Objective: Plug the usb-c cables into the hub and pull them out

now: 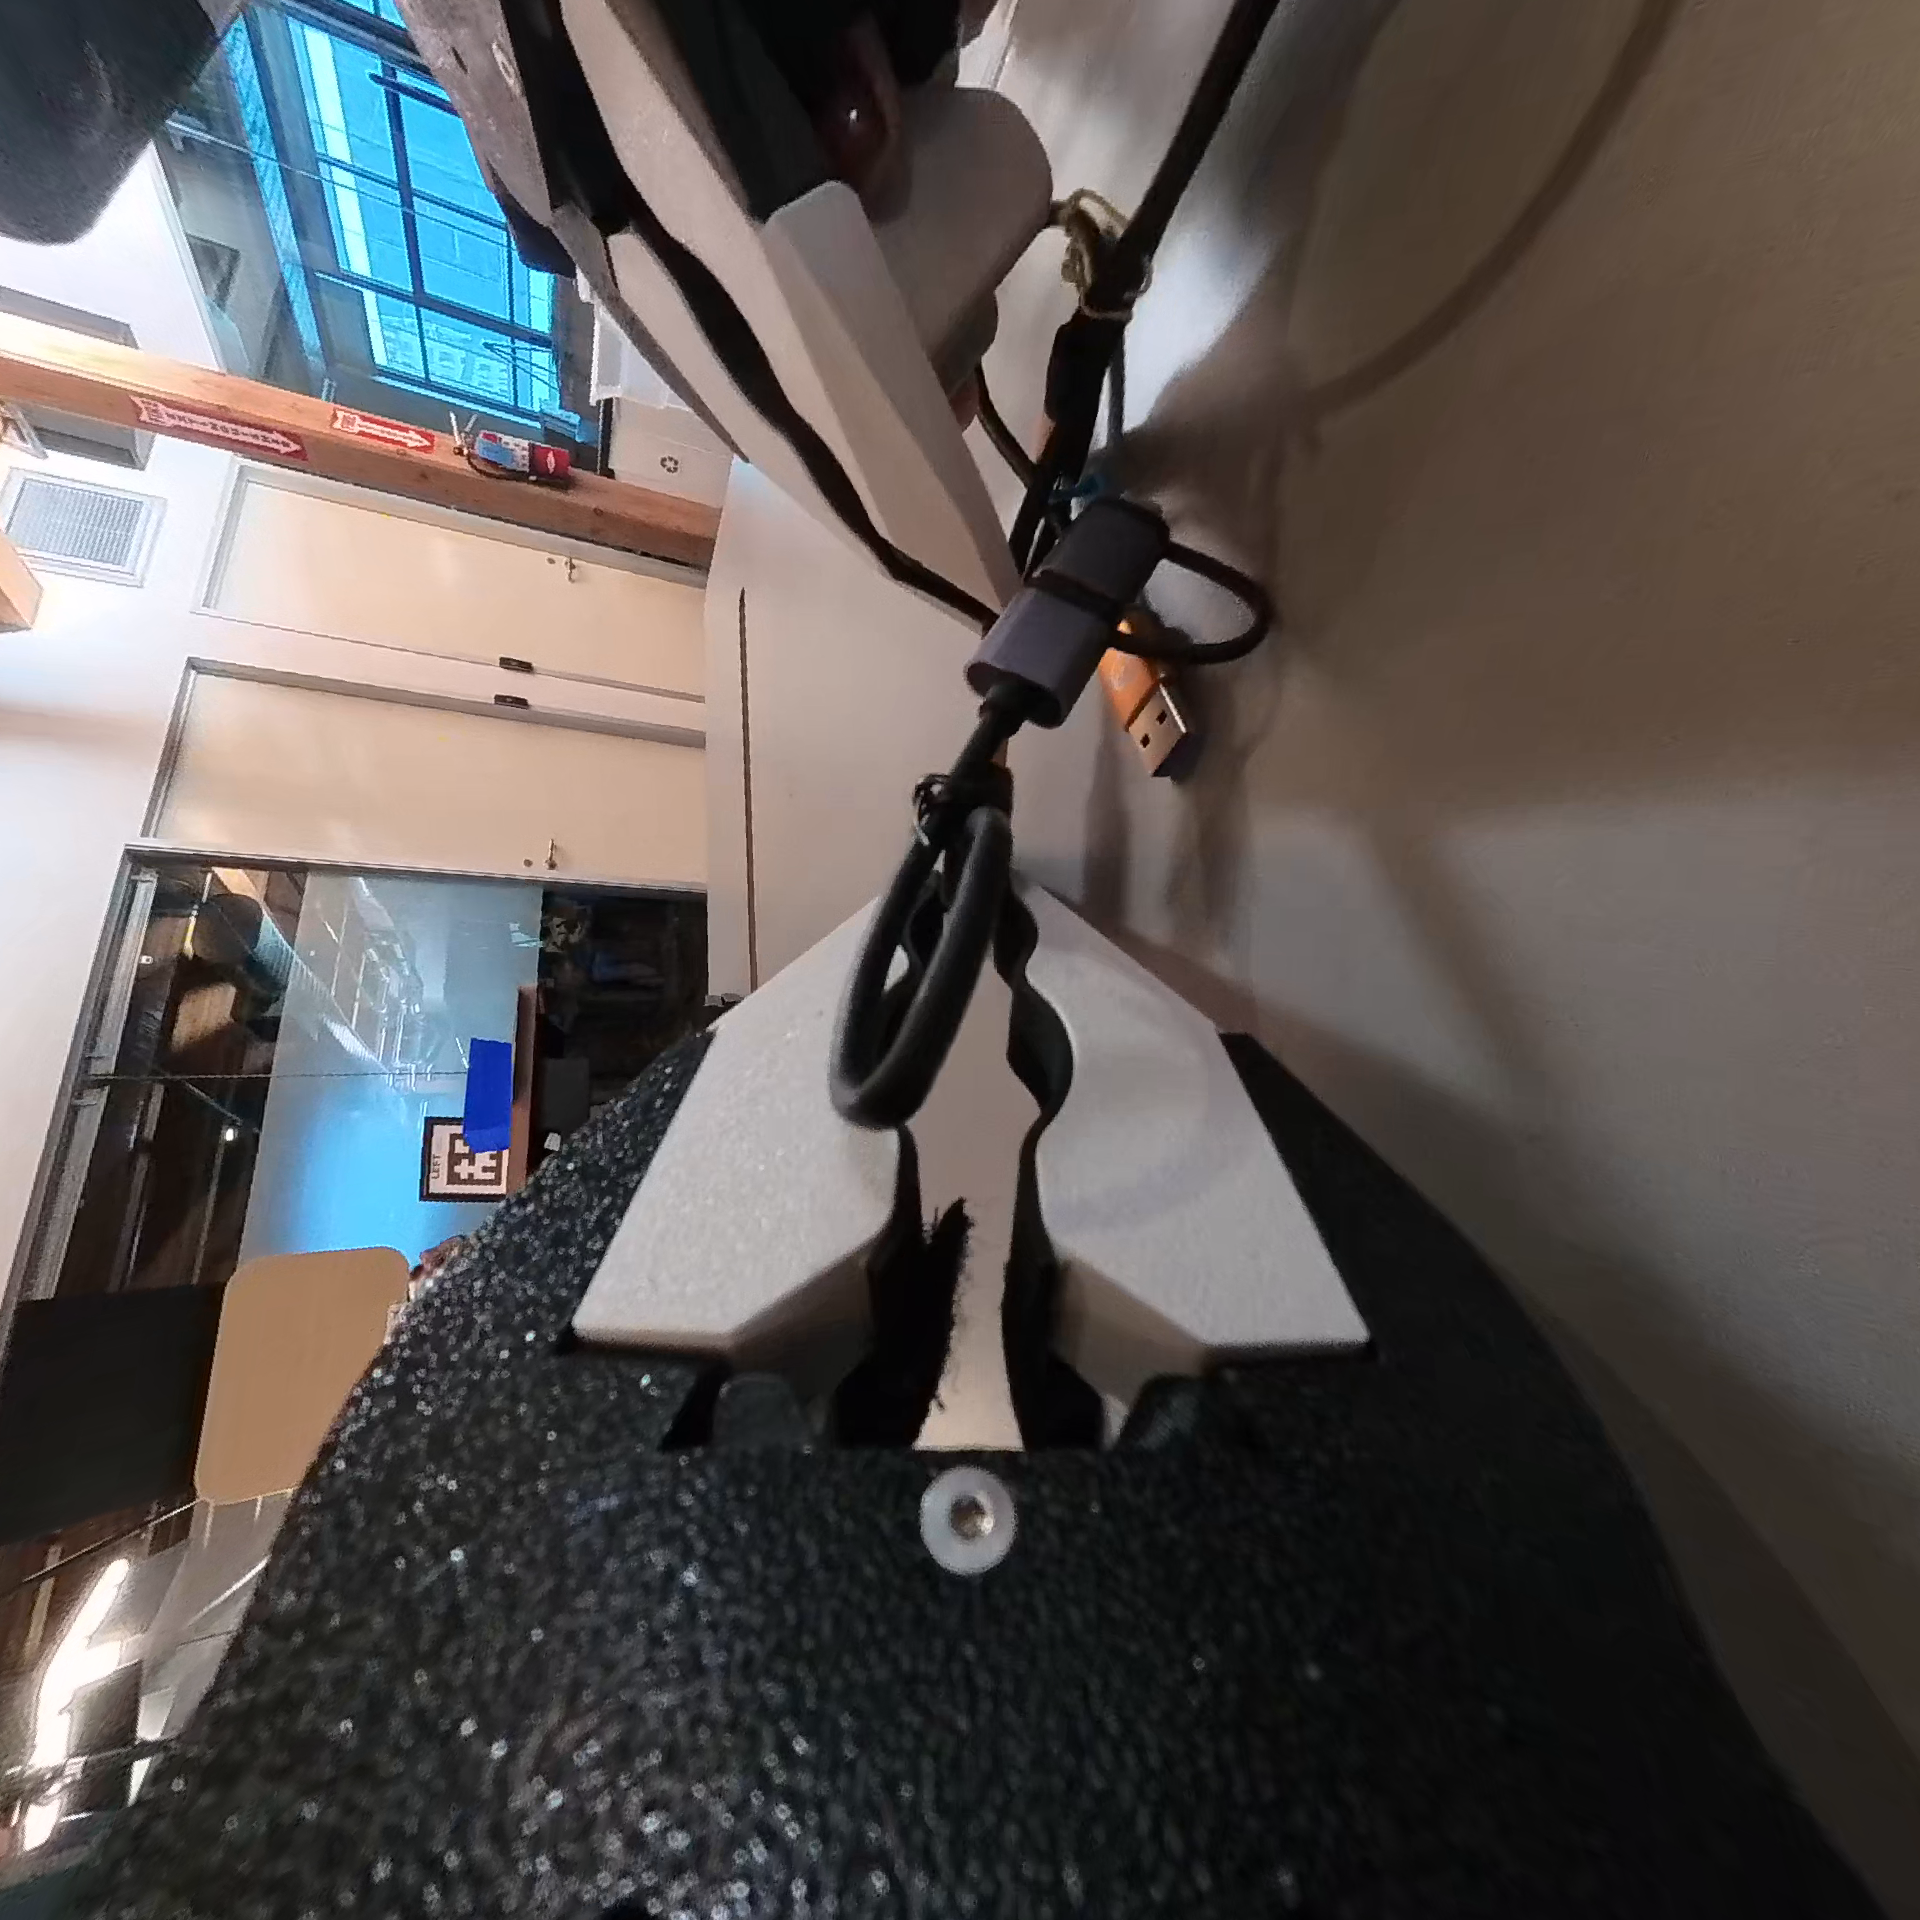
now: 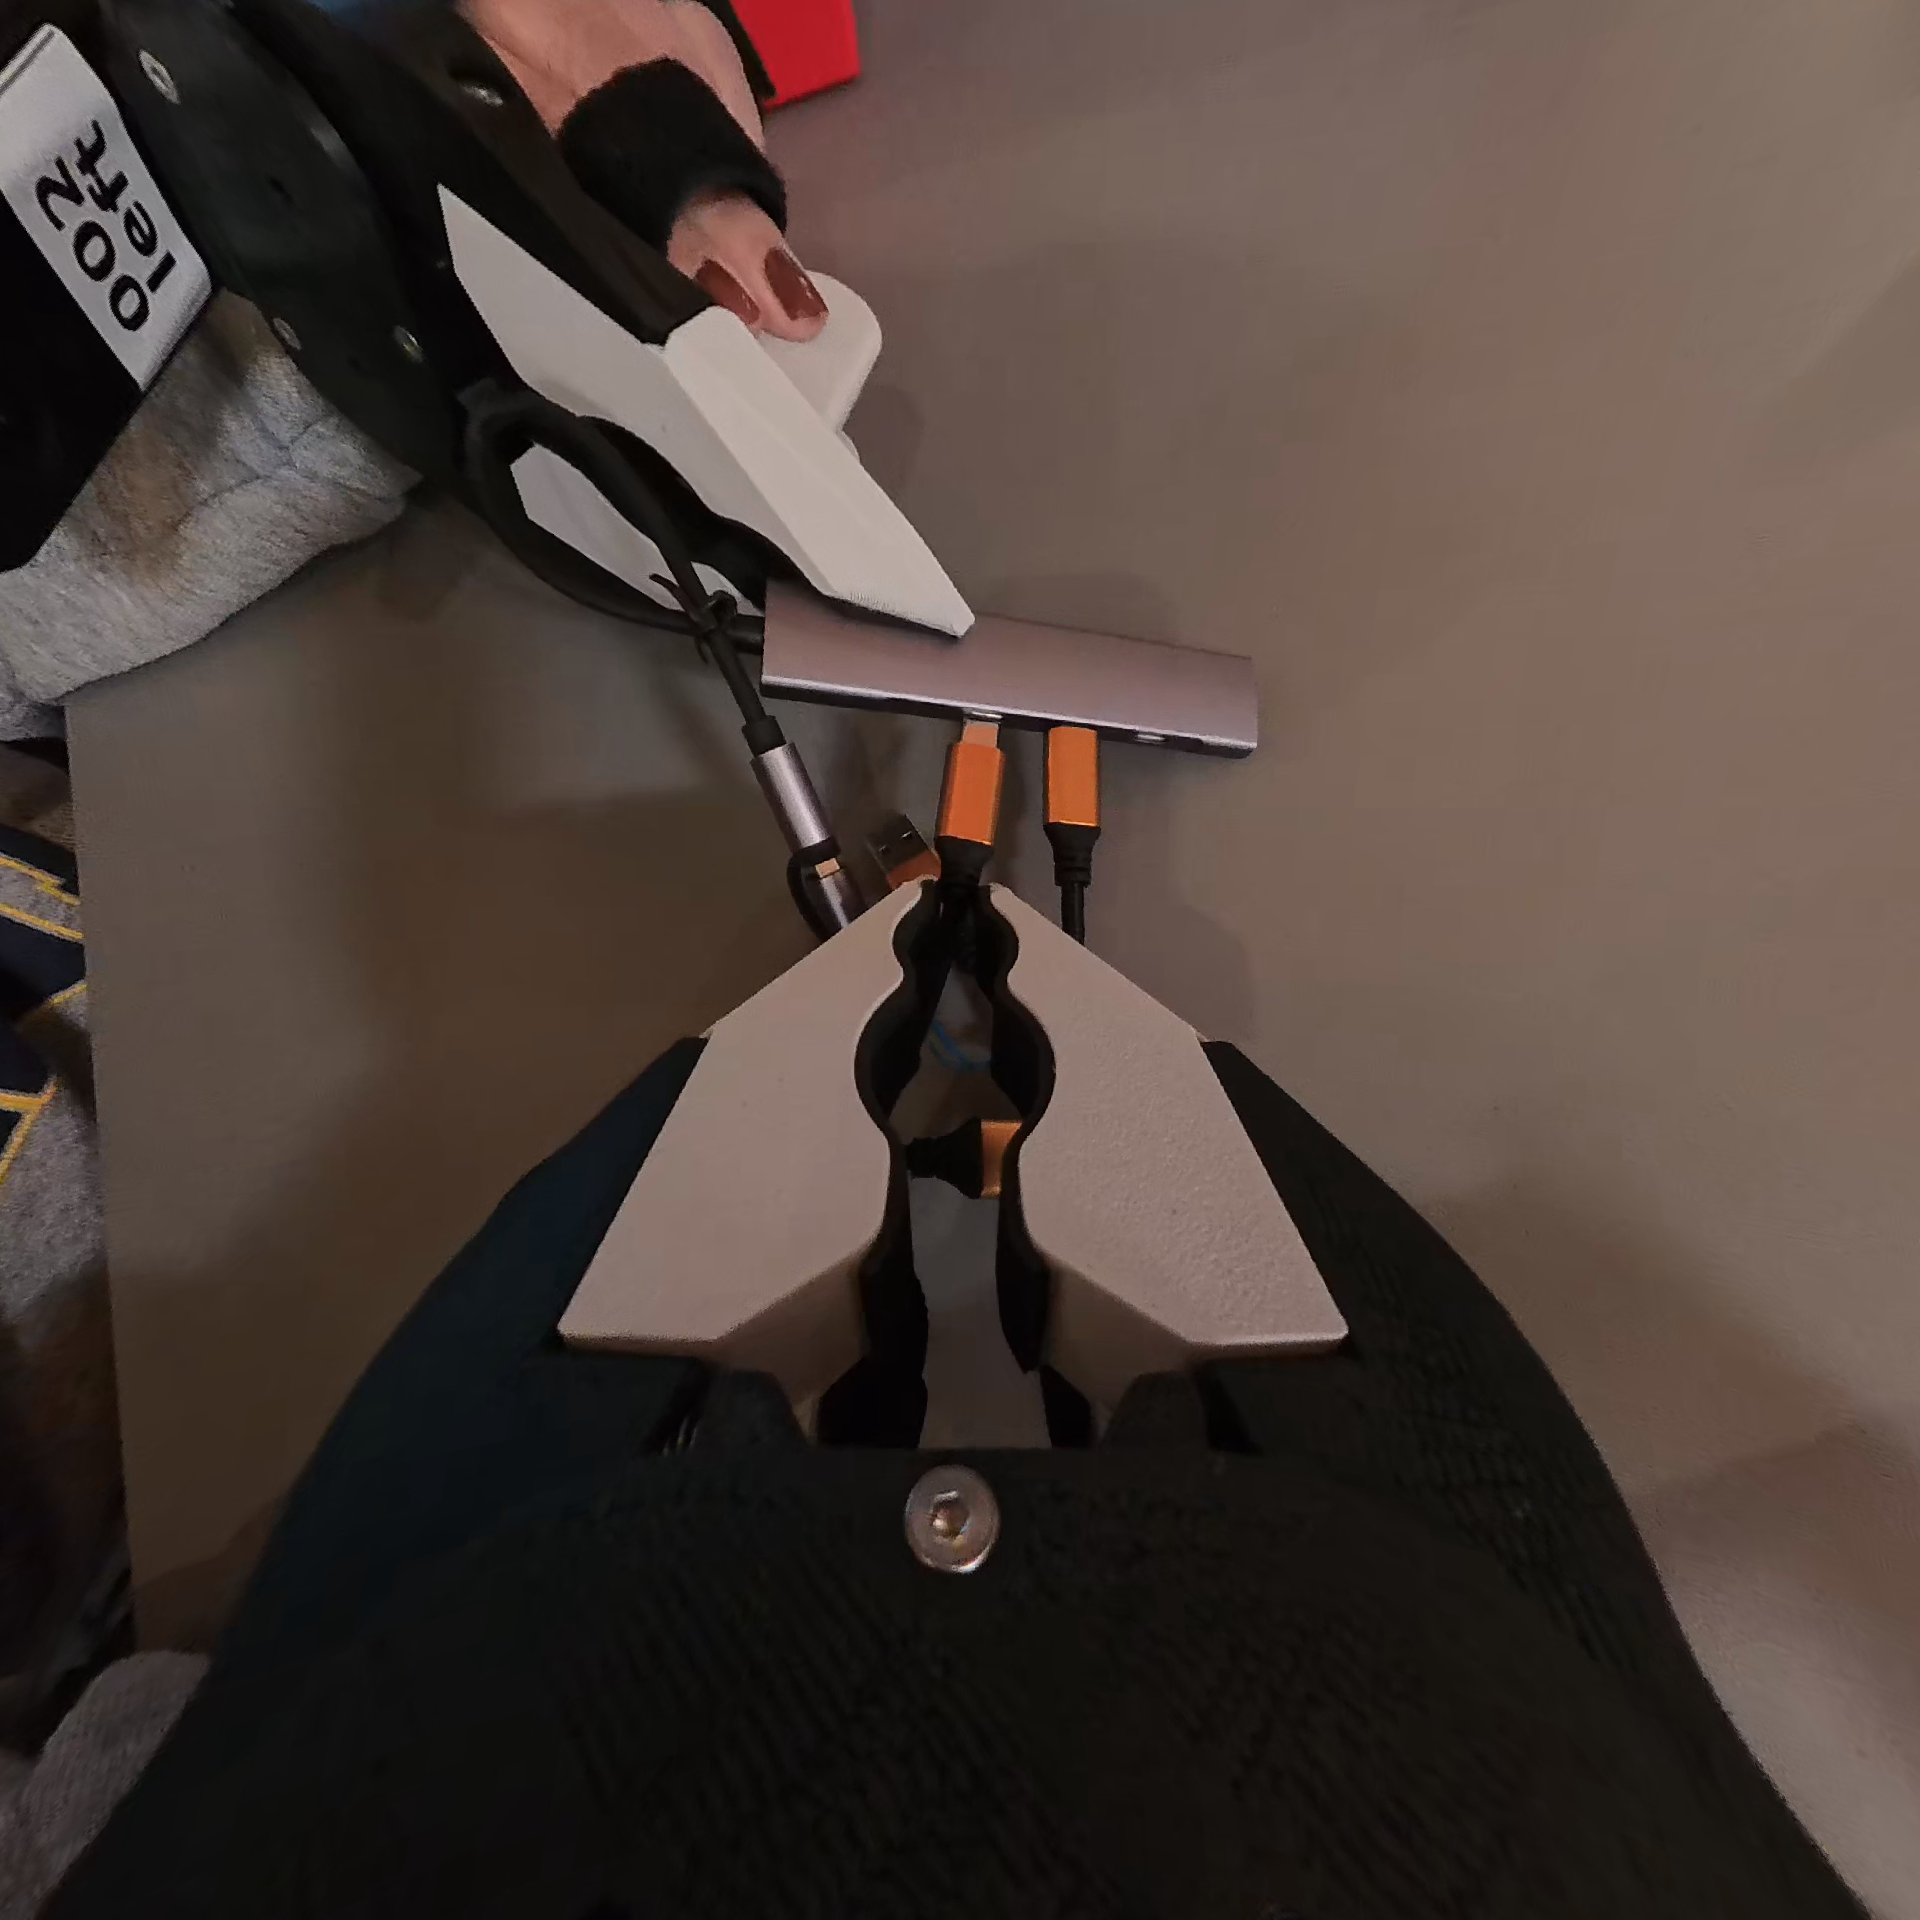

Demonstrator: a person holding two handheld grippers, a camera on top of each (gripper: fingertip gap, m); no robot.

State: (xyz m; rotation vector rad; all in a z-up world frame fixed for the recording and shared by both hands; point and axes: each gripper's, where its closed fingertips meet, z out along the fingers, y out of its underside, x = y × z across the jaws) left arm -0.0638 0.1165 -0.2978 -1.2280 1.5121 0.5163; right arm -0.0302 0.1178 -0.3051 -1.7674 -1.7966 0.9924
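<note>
Orange plug (image 2: 971, 774) could jam if you tug sideways: your right gripper (image 2: 961, 904) pinches only its cable while the left gripper (image 2: 894, 623) clamps the hub (image 2: 1091, 681).

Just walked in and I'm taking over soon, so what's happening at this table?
A person works two handheld grippers. The left gripper pins down the flat grey metal hub. The right gripper pinches the black cable behind the orange-sleeved plug, which sits partly in its port. A second orange plug is fully seated.
</note>
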